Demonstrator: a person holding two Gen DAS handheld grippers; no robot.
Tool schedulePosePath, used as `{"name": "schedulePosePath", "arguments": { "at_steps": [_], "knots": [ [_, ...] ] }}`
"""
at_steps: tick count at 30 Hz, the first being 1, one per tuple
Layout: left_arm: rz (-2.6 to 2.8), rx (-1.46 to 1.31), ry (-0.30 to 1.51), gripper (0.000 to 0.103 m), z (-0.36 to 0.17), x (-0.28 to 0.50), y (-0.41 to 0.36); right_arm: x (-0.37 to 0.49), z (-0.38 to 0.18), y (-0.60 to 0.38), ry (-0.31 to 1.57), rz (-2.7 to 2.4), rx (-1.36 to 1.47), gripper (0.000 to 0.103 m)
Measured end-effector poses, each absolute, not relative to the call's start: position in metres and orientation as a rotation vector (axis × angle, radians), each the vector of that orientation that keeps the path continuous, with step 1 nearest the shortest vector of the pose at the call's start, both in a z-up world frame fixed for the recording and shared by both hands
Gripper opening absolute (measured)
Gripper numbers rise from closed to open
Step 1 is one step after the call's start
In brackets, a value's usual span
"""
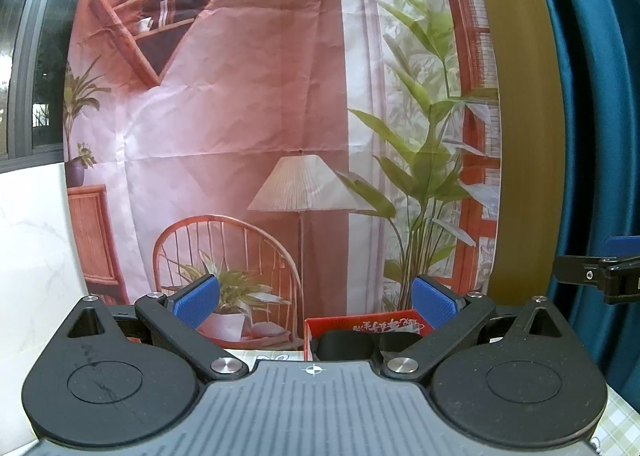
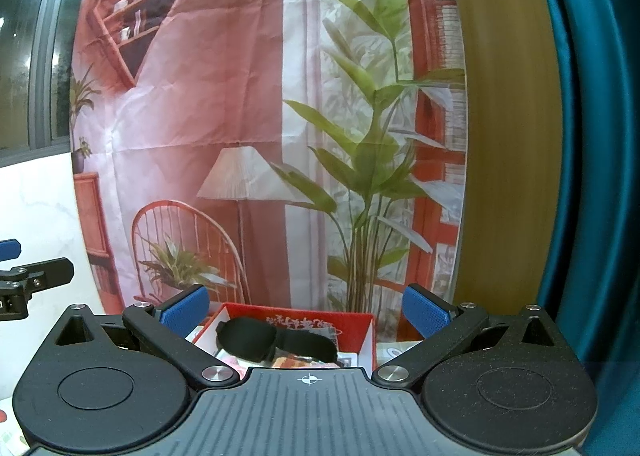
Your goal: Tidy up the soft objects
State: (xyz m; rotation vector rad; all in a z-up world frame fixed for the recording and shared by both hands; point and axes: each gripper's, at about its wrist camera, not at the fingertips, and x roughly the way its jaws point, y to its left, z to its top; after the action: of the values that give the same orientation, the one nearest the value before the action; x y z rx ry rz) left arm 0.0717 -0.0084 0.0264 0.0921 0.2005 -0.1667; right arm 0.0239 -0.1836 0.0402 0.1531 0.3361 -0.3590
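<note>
My left gripper (image 1: 316, 302) is held spread and empty, aimed level at the printed backdrop (image 1: 240, 96); the red box (image 1: 360, 322) sits low and ahead, a little right of its centre line. My right gripper (image 2: 304, 310) is likewise spread and empty, and the box (image 2: 360, 322) lies straight ahead and below it. In it lies a black sleep mask (image 2: 272, 340), long axis running left to right across my jaws. I judge the right hand nearer.
</note>
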Motion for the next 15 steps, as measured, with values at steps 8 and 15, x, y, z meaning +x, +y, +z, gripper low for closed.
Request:
{"name": "schedulePosePath", "arguments": {
  "at_steps": [8, 15],
  "knots": [
    [-0.158, 0.084, 0.210, 0.103, 0.0255, 0.0737, -0.0085, 0.0240, 0.0385, -0.1839, 0.340, -0.355, 0.150, 0.103],
    [-0.151, 0.071, 0.229, 0.103, 0.0234, 0.0768, -0.0060, 0.0259, 0.0366, -0.1838, 0.348, -0.349, 0.149, 0.103]
  ]
}}
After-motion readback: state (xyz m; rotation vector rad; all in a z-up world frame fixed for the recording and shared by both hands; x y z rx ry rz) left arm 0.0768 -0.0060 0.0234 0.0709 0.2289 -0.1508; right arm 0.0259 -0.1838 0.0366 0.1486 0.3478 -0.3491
